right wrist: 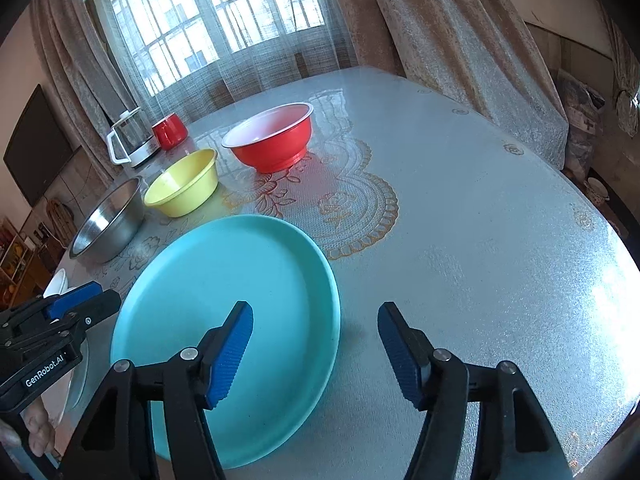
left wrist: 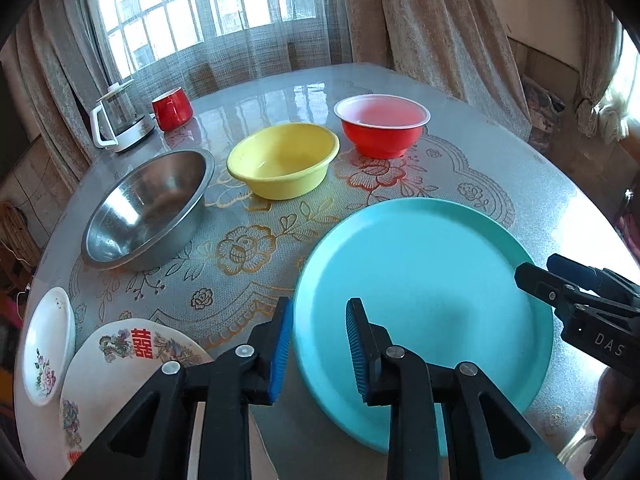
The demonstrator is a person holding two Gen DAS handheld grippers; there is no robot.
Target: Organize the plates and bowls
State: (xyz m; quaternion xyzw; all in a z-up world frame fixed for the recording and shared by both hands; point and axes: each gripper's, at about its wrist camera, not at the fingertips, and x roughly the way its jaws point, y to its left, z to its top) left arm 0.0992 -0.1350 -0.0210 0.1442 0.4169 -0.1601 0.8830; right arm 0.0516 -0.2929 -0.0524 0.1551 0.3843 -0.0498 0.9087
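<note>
Left gripper (left wrist: 320,344) fingers straddle turquoise plate (left wrist: 424,300) rim — apart, not gripping.

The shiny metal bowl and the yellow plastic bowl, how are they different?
The shiny metal bowl is silver and mirror-like; the yellow plastic bowl is matte and bright. The metal bowl looks wider and tips toward the yellow bowl, which sits flat. The metal bowl stands nearer the white plates, the yellow one nearer the red bowl. Both are round, open side up and empty.

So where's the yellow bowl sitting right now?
The yellow bowl sits toward the far side of the table, between the steel bowl on its left and the red bowl on its right, beyond the turquoise plate.
</note>
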